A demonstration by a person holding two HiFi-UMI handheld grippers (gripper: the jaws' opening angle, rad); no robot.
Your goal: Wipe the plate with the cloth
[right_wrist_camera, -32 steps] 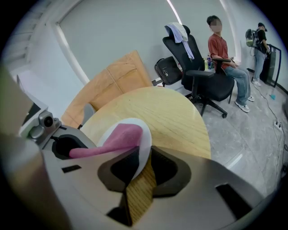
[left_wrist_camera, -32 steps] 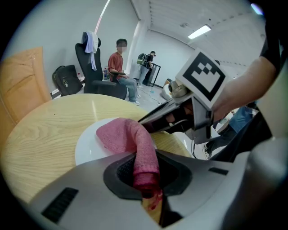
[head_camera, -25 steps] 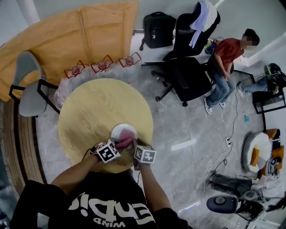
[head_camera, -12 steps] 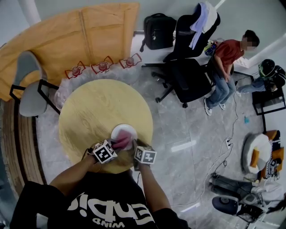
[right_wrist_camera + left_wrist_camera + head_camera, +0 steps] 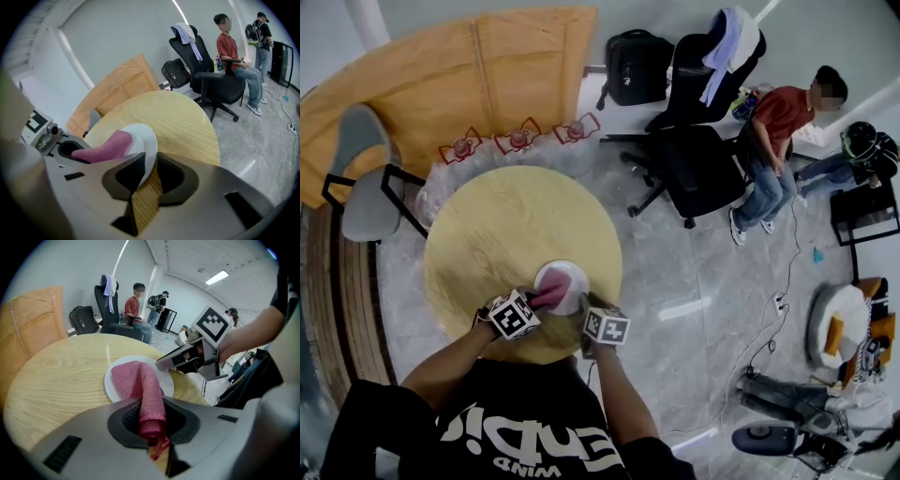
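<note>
A white plate (image 5: 571,277) lies near the front edge of the round wooden table (image 5: 506,234). My right gripper (image 5: 146,177) is shut on the plate (image 5: 143,140) at its near rim and holds it slightly tilted. A pink cloth (image 5: 140,385) is pinched in my left gripper (image 5: 152,427), and its free end lies spread on the plate (image 5: 164,380). In the head view the pink cloth (image 5: 549,295) covers the plate's left part, between the left gripper (image 5: 530,306) and the right gripper (image 5: 583,309). From the right gripper view the cloth (image 5: 104,147) crosses the plate's left side.
A grey chair (image 5: 361,192) stands left of the table and a black office chair (image 5: 698,164) to its right. A person in a red shirt (image 5: 773,122) sits further right. Three small red-trimmed objects (image 5: 517,139) sit on the floor behind the table.
My left gripper has drawn the cloth leftward across the plate. The right gripper and the plate have stayed where they were.
</note>
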